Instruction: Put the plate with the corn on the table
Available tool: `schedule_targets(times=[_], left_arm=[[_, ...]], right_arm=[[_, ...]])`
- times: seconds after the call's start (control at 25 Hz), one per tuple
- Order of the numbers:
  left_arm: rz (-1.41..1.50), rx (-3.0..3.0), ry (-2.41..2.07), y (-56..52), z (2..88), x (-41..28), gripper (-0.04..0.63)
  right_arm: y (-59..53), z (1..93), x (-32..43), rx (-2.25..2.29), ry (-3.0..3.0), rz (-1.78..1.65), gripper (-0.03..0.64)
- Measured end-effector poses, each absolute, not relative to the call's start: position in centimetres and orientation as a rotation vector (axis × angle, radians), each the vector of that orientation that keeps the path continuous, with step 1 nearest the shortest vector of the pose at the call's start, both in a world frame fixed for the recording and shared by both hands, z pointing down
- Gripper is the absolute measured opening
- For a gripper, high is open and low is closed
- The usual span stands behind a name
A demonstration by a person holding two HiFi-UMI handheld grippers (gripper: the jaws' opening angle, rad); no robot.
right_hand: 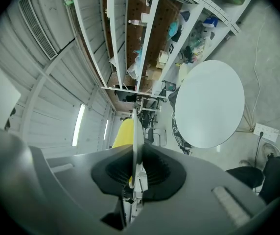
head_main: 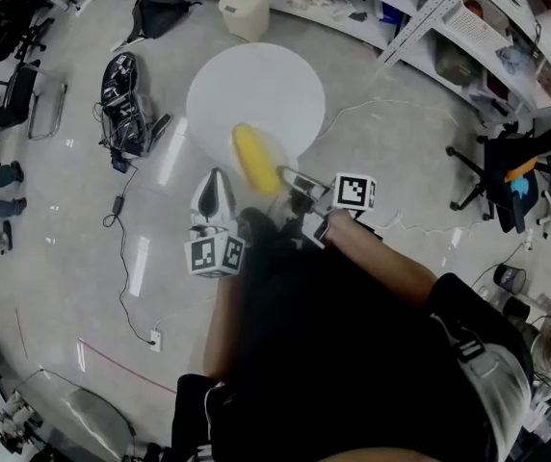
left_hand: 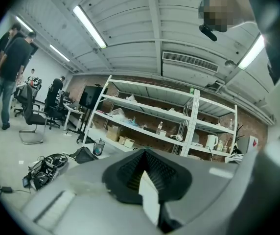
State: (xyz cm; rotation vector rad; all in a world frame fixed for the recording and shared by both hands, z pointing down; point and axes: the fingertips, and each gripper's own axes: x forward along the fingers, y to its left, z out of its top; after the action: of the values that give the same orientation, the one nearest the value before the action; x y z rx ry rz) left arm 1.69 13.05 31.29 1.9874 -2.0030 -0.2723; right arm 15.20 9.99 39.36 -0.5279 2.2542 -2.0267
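Corn [head_main: 256, 160] lies yellow on the plate [right_hand: 133, 131], and the plate is up in the air between the two grippers. From the head view the corn shows over the near rim of the round white table [head_main: 256, 94]. The plate is not on the table. It is hard to make out from above.

In the right gripper view the plate is seen edge-on, as a thin pale line. The corn [right_hand: 122, 132] sits on its left side. The right gripper [right_hand: 134, 153] has its black pads pressed on that thin edge, one on each side. The table [right_hand: 208, 104] is farther off, to the right.

In the left gripper view the left gripper [left_hand: 145, 168] has its pads squeezed on a white bit of rim [left_hand: 150, 195], which looks like the plate's other side.

From above, the left gripper [head_main: 214, 198] is just left of the corn and the right gripper [head_main: 300, 189] is just right of it. The person's arms reach out to both.

Around the table is a grey floor [head_main: 372, 133]. A heap of cables [head_main: 126, 99] lies to the left. A pale box [head_main: 247, 8] stands behind the table. White shelves [head_main: 468, 27] run along the far side, and a black chair [head_main: 507, 176] stands to the right. In the left gripper view people [left_hand: 8, 72] stand far off on the left.
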Motion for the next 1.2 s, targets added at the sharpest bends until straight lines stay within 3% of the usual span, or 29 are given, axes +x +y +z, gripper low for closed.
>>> schedule_targets(times=[1.2], left_arm=[[-0.241, 2.031, -1.9, 4.2, 34.0, -7.5, 0.003]], right_arm=[[2.0, 41.2, 6.6, -0.611, 2.198, -2.002, 0.041]])
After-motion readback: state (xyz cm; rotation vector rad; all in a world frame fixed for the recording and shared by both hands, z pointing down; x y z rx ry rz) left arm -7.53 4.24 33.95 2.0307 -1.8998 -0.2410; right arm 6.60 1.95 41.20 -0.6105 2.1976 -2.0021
